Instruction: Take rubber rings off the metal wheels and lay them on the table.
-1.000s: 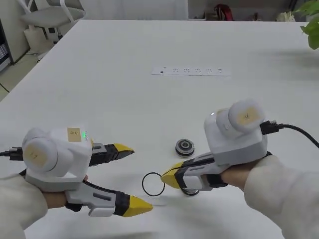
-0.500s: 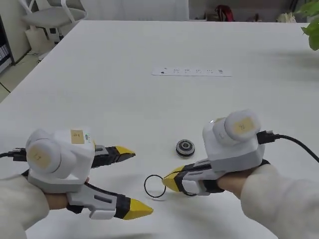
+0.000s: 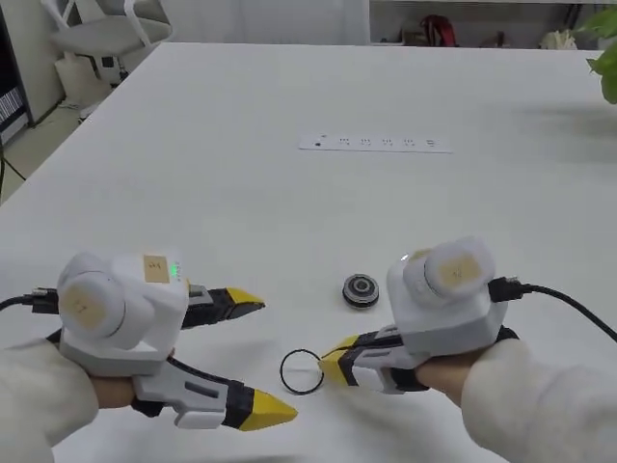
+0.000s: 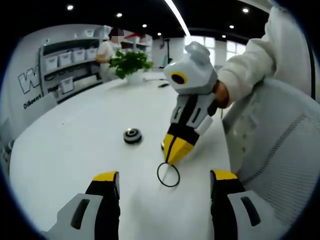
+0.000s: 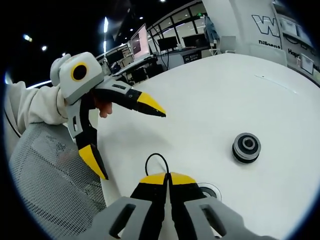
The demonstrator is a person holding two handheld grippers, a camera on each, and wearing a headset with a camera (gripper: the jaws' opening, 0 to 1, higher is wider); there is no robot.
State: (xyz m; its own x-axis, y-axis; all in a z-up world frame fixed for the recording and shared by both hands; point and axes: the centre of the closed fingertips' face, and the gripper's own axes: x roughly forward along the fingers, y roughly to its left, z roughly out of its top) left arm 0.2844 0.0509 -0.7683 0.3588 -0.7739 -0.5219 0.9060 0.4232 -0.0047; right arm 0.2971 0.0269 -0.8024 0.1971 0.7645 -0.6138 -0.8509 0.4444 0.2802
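**A:** Two claws over the work. How does each stand?

**B:** The left claw gapes wide, with nothing between its jaws. The right claw is closed tight, and its tips meet the near rim of the rubber ring. Whether it pinches the rubber or only touches it, I cannot tell.

**A:** And the ring itself?

**B:** One loose ring, flat on the tabletop, between the two claws.

**A:** Wheels?

**B:** Two. A pale metal wheel sits just beside the right claw's jaw, partly hidden by it. A second wheel, with a dark band around it, stands a little beyond, apart from both claws.

**A:** Room to move?

**B:** Plenty. Past that second wheel the white top runs bare to one socket strip, then on to the far edge. The left edge slants away, with a chair standing beyond the far corner. Some plant leaves show at the far right.
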